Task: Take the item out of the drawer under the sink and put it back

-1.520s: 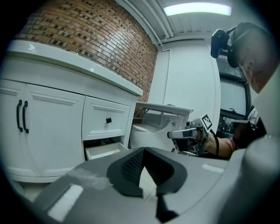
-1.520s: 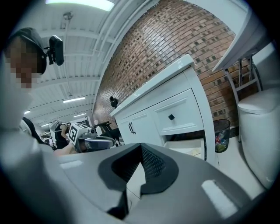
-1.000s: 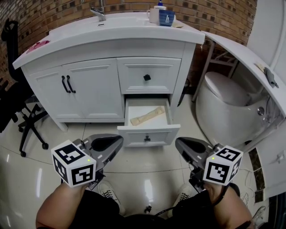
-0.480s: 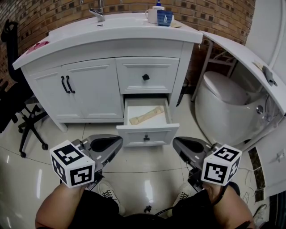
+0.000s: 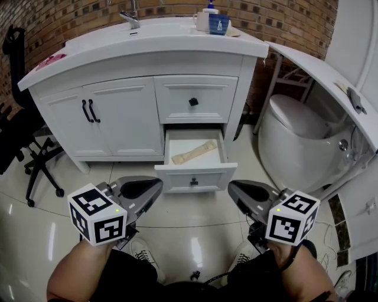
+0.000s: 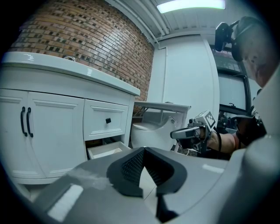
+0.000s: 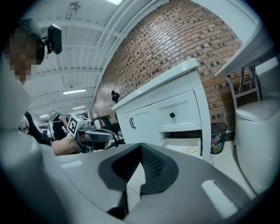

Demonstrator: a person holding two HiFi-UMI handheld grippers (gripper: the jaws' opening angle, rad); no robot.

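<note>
The lower drawer [image 5: 195, 177] of the white sink cabinet [image 5: 142, 53] is pulled open. A beige bone-shaped item [image 5: 194, 153] lies slanted inside it. My left gripper [image 5: 157, 185] is held low in front of the cabinet, left of the drawer, shut with nothing in it. My right gripper [image 5: 232, 189] is level with it on the right, also shut and empty. Both are well short of the drawer. In the left gripper view the pads [image 6: 131, 166] meet at the tip, with the open drawer [image 6: 105, 150] beyond. The right gripper view shows the drawer [image 7: 183, 148] ahead.
The upper drawer [image 5: 194, 100] and the double doors [image 5: 97, 118] are closed. Two cups [image 5: 212, 22] stand on the counter near the faucet [image 5: 131, 17]. A white toilet [image 5: 301, 138] sits at the right, a black office chair [image 5: 23, 141] at the left. A person's shoes [image 5: 142, 253] are on the glossy floor.
</note>
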